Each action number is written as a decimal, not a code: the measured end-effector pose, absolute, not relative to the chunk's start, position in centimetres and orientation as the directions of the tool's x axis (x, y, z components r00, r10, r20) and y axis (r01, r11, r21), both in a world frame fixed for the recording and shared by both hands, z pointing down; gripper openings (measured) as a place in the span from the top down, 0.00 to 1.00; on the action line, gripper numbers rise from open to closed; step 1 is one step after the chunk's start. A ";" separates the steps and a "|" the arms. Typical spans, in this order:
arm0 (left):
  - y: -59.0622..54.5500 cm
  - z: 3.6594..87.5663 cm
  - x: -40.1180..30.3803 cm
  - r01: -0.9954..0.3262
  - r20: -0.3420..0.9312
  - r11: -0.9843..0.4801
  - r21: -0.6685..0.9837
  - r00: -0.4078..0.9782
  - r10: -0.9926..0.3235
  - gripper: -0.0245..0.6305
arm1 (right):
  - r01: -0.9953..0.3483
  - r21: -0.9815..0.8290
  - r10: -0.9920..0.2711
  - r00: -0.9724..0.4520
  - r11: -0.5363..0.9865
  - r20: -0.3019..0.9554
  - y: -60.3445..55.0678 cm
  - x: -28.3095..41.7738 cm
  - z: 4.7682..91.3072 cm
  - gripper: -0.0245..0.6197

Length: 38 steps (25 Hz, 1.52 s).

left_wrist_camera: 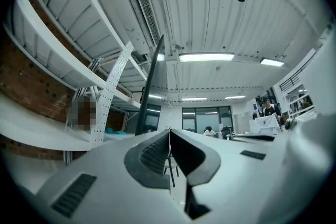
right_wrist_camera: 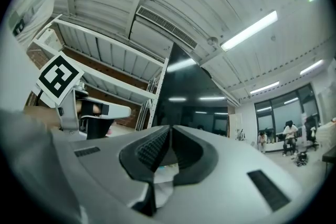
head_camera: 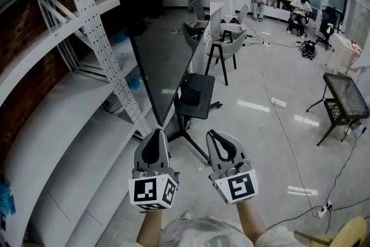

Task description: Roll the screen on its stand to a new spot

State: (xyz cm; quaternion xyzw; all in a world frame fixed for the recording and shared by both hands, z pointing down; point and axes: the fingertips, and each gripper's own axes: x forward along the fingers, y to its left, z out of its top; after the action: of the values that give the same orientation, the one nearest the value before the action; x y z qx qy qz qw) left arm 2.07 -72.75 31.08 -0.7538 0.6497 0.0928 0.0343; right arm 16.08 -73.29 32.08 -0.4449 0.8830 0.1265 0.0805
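Note:
The big dark screen (head_camera: 157, 37) stands almost edge-on just ahead of me, on a black stand with a small shelf (head_camera: 195, 95) and floor legs (head_camera: 191, 137). My left gripper (head_camera: 155, 135) is shut and holds nothing, its tip just short of the screen's lower near corner. My right gripper (head_camera: 215, 136) is also shut and empty, beside the stand's legs. In the left gripper view the screen (left_wrist_camera: 153, 86) is a thin dark edge beyond the closed left gripper (left_wrist_camera: 169, 131). The right gripper view has the screen's dark face (right_wrist_camera: 194, 92) past the closed right gripper (right_wrist_camera: 169, 128).
A white shelving rack (head_camera: 63, 101) with a perforated upright (head_camera: 98, 37) runs close along the screen's left side. Chairs and a stool (head_camera: 224, 46) stand behind the stand. To the right are a wire-mesh table (head_camera: 344, 95), floor cables (head_camera: 284, 130) and seated people (head_camera: 300, 8) far back.

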 end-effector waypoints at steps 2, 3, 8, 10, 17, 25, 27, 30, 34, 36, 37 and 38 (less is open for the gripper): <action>-73.7 30.4 1.8 -0.984 -0.193 -0.167 0.058 0.153 -0.969 0.94 | -0.807 0.147 -0.765 -0.589 0.571 -0.261 -73.8 15.4 31.7 0.93; -74.2 29.9 1.5 -0.983 -0.200 -0.174 0.055 0.159 -0.967 0.94 | -0.806 0.138 -0.762 -0.590 0.576 -0.268 -74.1 14.9 31.4 0.93; -77.2 26.8 0.0 -0.974 -0.220 -0.223 0.046 0.208 -0.953 0.89 | -0.792 0.147 -0.735 -0.606 0.592 -0.304 -76.7 11.8 28.8 0.92; -78.6 25.8 -0.4 -0.961 -0.209 -0.271 0.051 0.255 -0.944 0.70 | -0.768 0.158 -0.705 -0.634 0.620 -0.316 -77.6 10.0 27.6 0.66; -84.1 22.8 -3.3 -0.933 -0.167 -0.351 0.076 0.335 -0.927 0.60 | -0.715 0.047 -0.675 -0.678 0.698 -0.291 -82.0 4.5 27.0 0.58; -87.9 21.8 -4.6 -0.905 -0.121 -0.411 0.113 0.398 -0.909 0.46 | -0.698 -0.001 -0.688 -0.706 0.716 -0.169 -86.1 -1.0 30.4 0.55; -88.5 21.5 -4.5 -0.908 -0.120 -0.408 0.100 0.396 -0.910 0.45 | -0.718 -0.010 -0.711 -0.688 0.696 -0.147 -87.2 -1.6 31.2 0.55; -89.7 20.9 -4.1 -0.903 -0.122 -0.417 0.101 0.404 -0.906 0.44 | -0.760 -0.021 -0.756 -0.641 0.649 -0.133 -88.6 -1.9 31.9 0.55; -90.8 20.8 -3.6 -0.896 -0.106 -0.432 0.105 0.422 -0.900 0.42 | -0.748 -0.041 -0.746 -0.655 0.663 -0.117 -89.3 -2.8 32.6 0.55; -91.3 21.0 -3.5 -0.895 -0.095 -0.436 0.097 0.428 -0.899 0.42 | -0.748 -0.050 -0.748 -0.655 0.662 -0.105 -89.9 -3.1 33.1 0.55; -91.5 21.1 -3.5 -0.894 -0.090 -0.439 0.093 0.432 -0.898 0.41 | -0.753 -0.052 -0.753 -0.650 0.656 -0.098 -90.2 -3.2 33.3 0.55; -91.7 21.2 -3.4 -0.892 -0.084 -0.442 0.089 0.436 -0.896 0.41 | -0.757 -0.054 -0.758 -0.646 0.652 -0.093 -90.5 -3.3 33.5 0.55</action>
State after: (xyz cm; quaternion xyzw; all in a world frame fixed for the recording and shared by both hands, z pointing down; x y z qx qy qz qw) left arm -3.36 -91.70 21.20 -0.8471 0.5278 0.0595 -0.0155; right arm -3.25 -90.54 33.48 -0.4174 0.9071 -0.0051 0.0539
